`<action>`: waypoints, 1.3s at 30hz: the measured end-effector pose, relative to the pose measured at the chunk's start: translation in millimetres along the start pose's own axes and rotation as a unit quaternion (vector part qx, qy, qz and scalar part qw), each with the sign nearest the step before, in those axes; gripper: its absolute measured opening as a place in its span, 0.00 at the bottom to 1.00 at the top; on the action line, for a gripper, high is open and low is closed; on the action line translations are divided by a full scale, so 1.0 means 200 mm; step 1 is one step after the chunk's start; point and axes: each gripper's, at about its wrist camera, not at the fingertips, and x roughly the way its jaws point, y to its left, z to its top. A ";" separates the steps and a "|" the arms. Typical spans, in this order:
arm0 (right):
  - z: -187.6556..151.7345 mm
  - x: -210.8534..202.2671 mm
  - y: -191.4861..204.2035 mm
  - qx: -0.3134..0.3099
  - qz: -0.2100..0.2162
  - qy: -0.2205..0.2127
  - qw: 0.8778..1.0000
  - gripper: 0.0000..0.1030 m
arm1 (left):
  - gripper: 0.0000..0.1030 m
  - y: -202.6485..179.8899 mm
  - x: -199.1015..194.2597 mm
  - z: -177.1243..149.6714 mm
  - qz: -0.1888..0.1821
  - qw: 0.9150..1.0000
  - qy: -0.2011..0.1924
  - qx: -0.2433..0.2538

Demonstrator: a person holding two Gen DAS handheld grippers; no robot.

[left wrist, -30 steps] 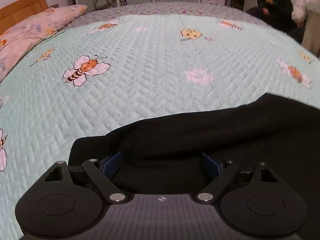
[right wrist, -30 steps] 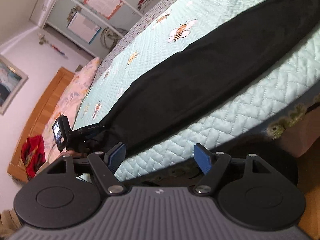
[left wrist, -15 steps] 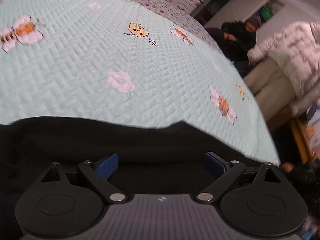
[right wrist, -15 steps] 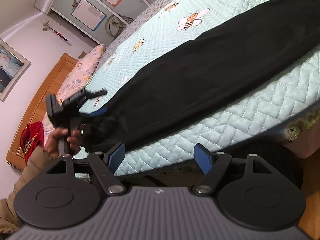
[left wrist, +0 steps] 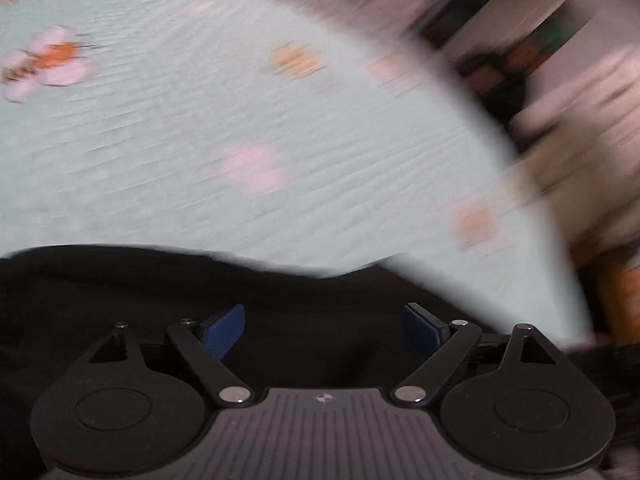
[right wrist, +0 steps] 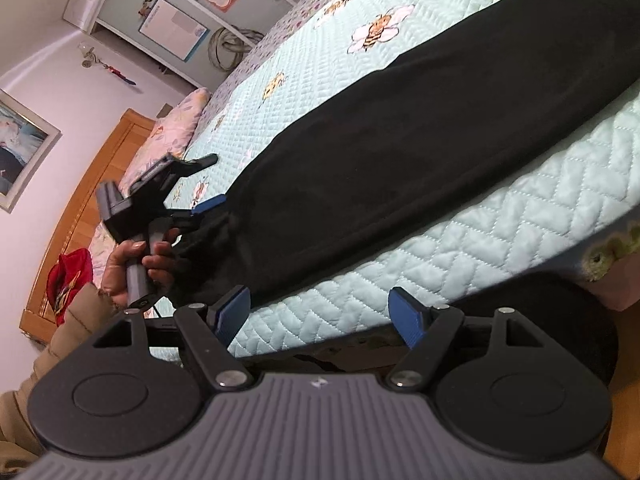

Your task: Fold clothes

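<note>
A black garment (right wrist: 400,176) lay stretched lengthwise along the near edge of a bed (right wrist: 460,264), on a pale green quilt (left wrist: 200,140) printed with bees and flowers. One end of it lay toward the headboard (right wrist: 80,208); the other end ran out of the right wrist view at upper right.

The left gripper (left wrist: 323,330) was over the headboard end of the garment. Its blue pads (left wrist: 224,330) stood well apart, and its jaws were closing. Dark cloth filled the space between and beneath them, but the pads were not seen to press on it. In the right wrist view the left gripper (right wrist: 208,184) was held by a hand (right wrist: 138,260) in a tan sleeve (right wrist: 68,320), with one finger low at the garment's end and the other raised above the quilt.

The right gripper (right wrist: 322,312) hung off the side of the bed, its jaws wide, with nothing between them; only the quilted bed edge showed past its pads (right wrist: 404,316).

A pillow (right wrist: 176,128) lay by the headboard, and something red (right wrist: 68,280) showed near the headboard's lower end. No container was in view. The left wrist view was blurred, and the room beyond the bed could not be made out there.
</note>
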 end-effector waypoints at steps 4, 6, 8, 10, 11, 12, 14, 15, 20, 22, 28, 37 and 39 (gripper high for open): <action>0.01 -0.06 0.02 -0.009 0.004 -0.018 1.000 0.75 | 0.80 0.00 -0.12 -0.03 -0.001 1.000 -0.005 -0.014; 0.02 -0.09 0.01 -0.009 0.007 -0.032 0.999 0.77 | 0.82 -0.05 -0.25 -0.08 -0.015 1.000 -0.013 0.012; 0.02 -0.10 -0.02 0.002 0.002 -0.040 0.999 0.77 | 0.82 -0.08 -0.36 -0.16 -0.010 0.999 -0.010 0.050; 0.01 -0.10 -0.05 0.015 0.001 -0.043 0.999 0.77 | 0.82 -0.13 -0.46 -0.28 0.013 0.995 -0.006 0.101; 0.00 -0.10 -0.06 0.019 0.001 -0.043 0.999 0.77 | 0.82 -0.14 -0.49 -0.34 0.019 0.993 -0.004 0.113; 0.00 -0.10 -0.07 0.020 0.003 -0.043 0.999 0.77 | 0.82 -0.14 -0.53 -0.40 0.024 0.992 -0.002 0.125; 0.00 -0.10 -0.07 0.019 0.006 -0.041 0.999 0.77 | 0.82 -0.11 -0.55 -0.48 0.021 0.991 0.002 0.132; 0.00 -0.09 -0.06 0.016 0.007 -0.041 0.999 0.77 | 0.83 -0.10 -0.53 -0.52 0.035 0.990 0.007 0.138; 0.00 -0.12 -0.05 0.009 0.013 -0.046 0.999 0.77 | 0.82 0.00 -0.46 -0.60 0.120 0.980 -0.003 0.161; 0.00 -0.13 -0.07 0.008 0.012 -0.047 0.999 0.77 | 0.82 -0.05 -0.47 -0.59 0.133 0.974 0.002 0.185; -0.01 -0.10 -0.11 0.009 0.003 -0.042 0.999 0.77 | 0.82 -0.03 -0.62 -0.56 0.095 0.988 -0.039 0.115; 0.06 0.05 0.03 -0.087 -0.013 -0.034 0.996 0.77 | 0.82 -0.06 -0.64 -0.62 0.066 0.993 -0.033 0.093; 0.10 0.12 0.11 -0.137 -0.021 -0.025 0.990 0.77 | 0.82 -0.07 -0.67 -0.62 0.059 0.993 -0.055 0.087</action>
